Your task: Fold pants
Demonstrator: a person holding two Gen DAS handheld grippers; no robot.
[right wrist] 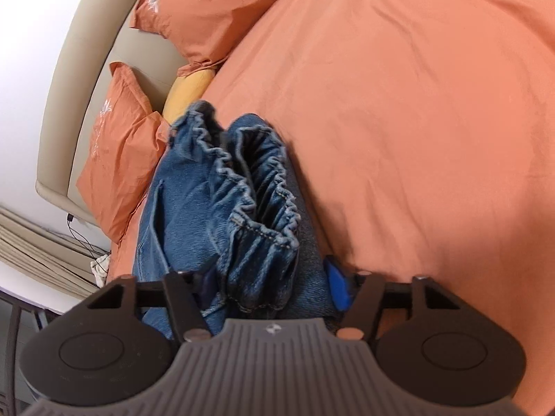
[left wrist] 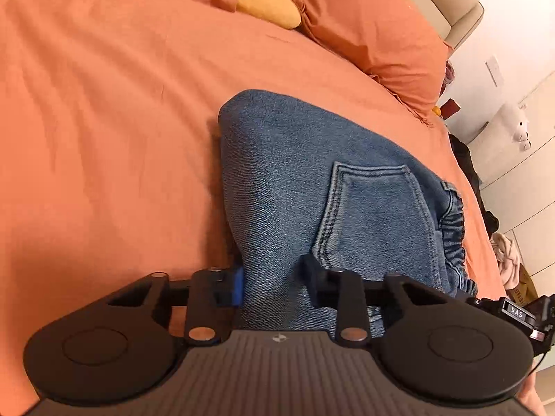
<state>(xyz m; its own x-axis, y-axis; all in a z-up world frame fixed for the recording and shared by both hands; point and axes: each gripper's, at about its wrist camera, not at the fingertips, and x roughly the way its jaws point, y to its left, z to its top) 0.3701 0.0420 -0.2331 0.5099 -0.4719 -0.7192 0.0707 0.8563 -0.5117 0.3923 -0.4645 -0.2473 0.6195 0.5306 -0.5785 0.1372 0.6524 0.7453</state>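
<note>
Blue denim pants [left wrist: 295, 173] lie folded on the orange bed sheet [left wrist: 104, 121], with a back pocket [left wrist: 374, 204] facing up and the elastic waistband [left wrist: 454, 222] at the right. My left gripper [left wrist: 274, 282] sits at the near edge of the pants, its blue pad and black finger closed on a fold of denim. In the right wrist view the gathered waistband [right wrist: 263, 187] bunches up just ahead of my right gripper [right wrist: 270, 286]. Its fingers press a thick bundle of the pants [right wrist: 194, 208] from both sides. The cloth hides the fingertips.
Orange pillows [left wrist: 374, 27] and a yellow cushion [left wrist: 267, 3] lean on the beige headboard [left wrist: 461, 10] at the far end. A white plush toy [left wrist: 520, 131] and cupboards stand beyond the bed's right edge. Bare orange sheet [right wrist: 416, 121] stretches wide beside the pants.
</note>
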